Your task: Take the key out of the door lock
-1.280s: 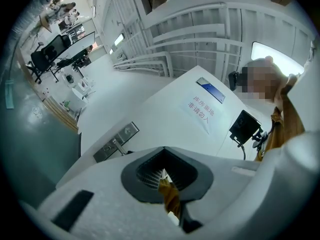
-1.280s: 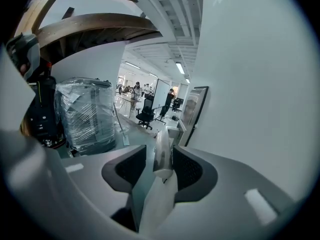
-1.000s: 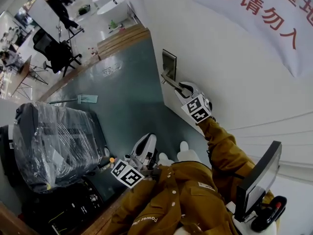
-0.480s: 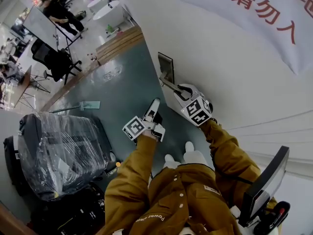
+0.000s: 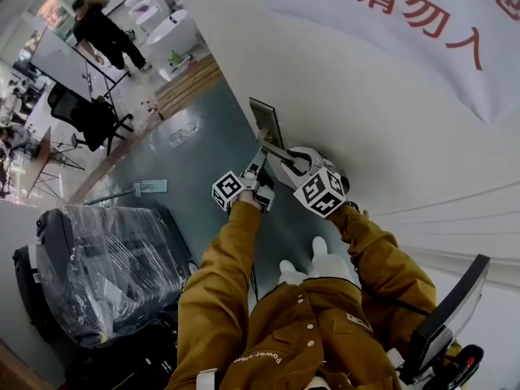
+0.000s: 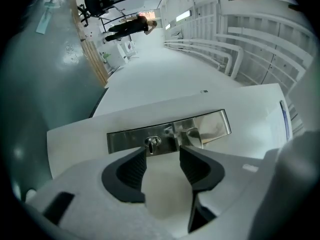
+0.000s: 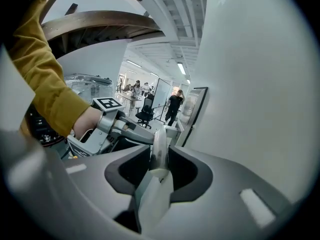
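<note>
A silver lock plate (image 6: pixel 170 133) sits on the white door (image 5: pixel 341 104). A small key (image 6: pixel 152 143) stands in its keyhole, beside the base of the lever handle (image 6: pixel 192 134). My left gripper (image 6: pixel 162 156) points at the plate; its jaws have just been opening and stand open with nothing between them, the key just ahead of the left pad (image 6: pixel 132 168). In the head view the left gripper (image 5: pixel 258 162) is close under the lock plate (image 5: pixel 264 120). My right gripper (image 7: pixel 160 163) is shut on the handle's lever (image 7: pixel 160 149), and shows as well in the head view (image 5: pixel 296 162).
A plastic-wrapped black bundle (image 5: pixel 106 258) lies on the grey-green floor at the left. An office chair (image 5: pixel 81 112) and a standing person (image 5: pixel 106 31) are farther back. A banner with red characters (image 5: pixel 390 6) hangs on the wall. A monitor (image 5: pixel 447 315) is at the lower right.
My left gripper has moved from beside the person's lap up across the picture to the lock plate, rolling as it went. The right gripper has stayed on the handle.
</note>
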### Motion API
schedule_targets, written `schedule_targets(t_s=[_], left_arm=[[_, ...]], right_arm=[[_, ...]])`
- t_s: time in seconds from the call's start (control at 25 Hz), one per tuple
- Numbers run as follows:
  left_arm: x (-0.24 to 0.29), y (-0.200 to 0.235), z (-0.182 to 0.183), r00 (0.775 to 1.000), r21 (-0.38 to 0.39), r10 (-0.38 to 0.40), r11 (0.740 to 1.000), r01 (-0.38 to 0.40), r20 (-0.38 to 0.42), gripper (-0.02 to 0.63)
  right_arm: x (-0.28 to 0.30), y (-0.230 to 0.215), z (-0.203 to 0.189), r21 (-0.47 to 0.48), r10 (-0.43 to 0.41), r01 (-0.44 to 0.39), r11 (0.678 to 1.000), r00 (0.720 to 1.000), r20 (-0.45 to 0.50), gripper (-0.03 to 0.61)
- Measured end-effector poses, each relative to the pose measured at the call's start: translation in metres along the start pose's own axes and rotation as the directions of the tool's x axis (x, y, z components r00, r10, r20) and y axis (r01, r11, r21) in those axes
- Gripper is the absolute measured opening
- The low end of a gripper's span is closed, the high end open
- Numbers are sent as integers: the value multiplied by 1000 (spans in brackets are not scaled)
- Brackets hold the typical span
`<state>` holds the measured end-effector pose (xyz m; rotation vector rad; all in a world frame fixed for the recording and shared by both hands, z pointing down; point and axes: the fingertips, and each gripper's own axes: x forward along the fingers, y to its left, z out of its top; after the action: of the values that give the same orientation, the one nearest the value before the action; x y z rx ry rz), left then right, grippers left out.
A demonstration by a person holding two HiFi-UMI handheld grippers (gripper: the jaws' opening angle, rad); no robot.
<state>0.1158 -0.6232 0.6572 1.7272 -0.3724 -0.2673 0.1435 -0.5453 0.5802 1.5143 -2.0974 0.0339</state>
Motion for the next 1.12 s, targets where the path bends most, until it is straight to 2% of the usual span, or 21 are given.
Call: schedule_targets(t_s=[0.28,0.6,0.96,1.12], left_arm=[[19,5,2,1000,-27,9,1000,-8,7,171],[21,19,4,998,-20,54,998,-53,25,34],[21,19,4,999,-57,32,998,-33,-3,25],[19,21,3,1000,-105,29,994,-30,-11,21]], right_arm=[[1,-1,-1,-7,2,-2,1000,1000,-12,121],[1,-2,-2,-13,0,0,1000,1000,-17,121],[3,-5,-3,-7,-23,23,1000,999,-38,122],[3,-4,-4,-20,-36,35,999,998,-48,121]])
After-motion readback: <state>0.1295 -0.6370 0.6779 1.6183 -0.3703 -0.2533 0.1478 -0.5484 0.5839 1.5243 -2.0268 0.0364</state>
